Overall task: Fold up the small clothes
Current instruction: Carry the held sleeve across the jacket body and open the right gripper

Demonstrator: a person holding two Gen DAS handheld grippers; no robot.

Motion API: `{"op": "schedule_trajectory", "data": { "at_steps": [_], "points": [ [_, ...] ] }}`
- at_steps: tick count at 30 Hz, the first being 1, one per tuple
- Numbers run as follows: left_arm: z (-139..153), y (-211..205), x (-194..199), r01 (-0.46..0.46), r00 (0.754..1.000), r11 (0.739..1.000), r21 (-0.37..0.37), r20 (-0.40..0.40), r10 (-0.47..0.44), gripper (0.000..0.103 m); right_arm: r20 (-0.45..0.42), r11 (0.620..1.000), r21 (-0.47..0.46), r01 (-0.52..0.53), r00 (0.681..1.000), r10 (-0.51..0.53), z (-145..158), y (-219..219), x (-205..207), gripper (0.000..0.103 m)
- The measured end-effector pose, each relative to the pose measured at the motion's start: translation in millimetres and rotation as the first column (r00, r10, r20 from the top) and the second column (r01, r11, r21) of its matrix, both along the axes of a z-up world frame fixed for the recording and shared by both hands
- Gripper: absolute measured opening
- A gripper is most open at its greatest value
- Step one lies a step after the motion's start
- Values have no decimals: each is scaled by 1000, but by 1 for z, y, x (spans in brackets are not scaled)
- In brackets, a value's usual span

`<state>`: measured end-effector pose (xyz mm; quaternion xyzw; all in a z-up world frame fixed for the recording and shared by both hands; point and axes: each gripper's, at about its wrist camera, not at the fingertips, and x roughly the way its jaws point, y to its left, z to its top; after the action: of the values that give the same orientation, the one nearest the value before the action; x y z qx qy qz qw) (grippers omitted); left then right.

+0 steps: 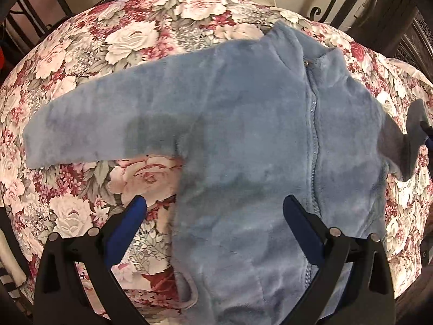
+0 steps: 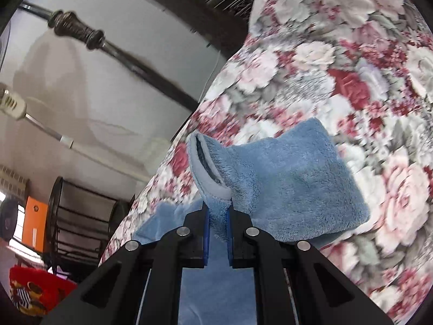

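Note:
A small blue fleece jacket (image 1: 243,135) with a front zip lies spread on the round table under a floral cloth (image 1: 135,35). Its left sleeve (image 1: 94,124) stretches flat toward the left. My left gripper (image 1: 215,203) hovers open above the jacket's lower body, nothing between its fingers. My right gripper (image 2: 217,211) is shut on the jacket's right sleeve (image 2: 284,173) near the cuff (image 2: 208,168), lifting it off the cloth. In the left wrist view that gripper's blue tip (image 1: 427,138) shows at the right edge, holding the raised sleeve (image 1: 406,140).
Dark metal chair backs (image 1: 54,2) ring the far side of the table. Beyond the table edge in the right wrist view are a black wire rack (image 2: 81,224), an orange box (image 2: 33,224) and a red patterned item (image 2: 35,289) on the floor.

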<state>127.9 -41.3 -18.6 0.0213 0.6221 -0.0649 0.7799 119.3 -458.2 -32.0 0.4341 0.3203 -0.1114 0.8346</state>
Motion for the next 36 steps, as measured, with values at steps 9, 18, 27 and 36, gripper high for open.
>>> {"op": "schedule_trajectory", "data": {
  "at_steps": [9, 18, 27, 36],
  "points": [
    [2, 26, -2, -25, 1000, 1000, -5, 1, 25, 98, -18, 996, 4, -93, 995, 93, -2, 52, 22, 10],
    [5, 59, -5, -70, 998, 997, -10, -1, 70, 98, -46, 981, -4, -195, 980, 194, -6, 112, 45, 10],
    [12, 103, -5, -138, 990, 990, -37, 1, 139, 98, -77, 959, -31, -281, 958, 278, -14, 166, 62, 10],
    [11, 131, -5, -182, 983, 982, -47, -10, 182, 98, -126, 921, -53, -385, 918, 376, -28, 221, 73, 10]
  ]
}}
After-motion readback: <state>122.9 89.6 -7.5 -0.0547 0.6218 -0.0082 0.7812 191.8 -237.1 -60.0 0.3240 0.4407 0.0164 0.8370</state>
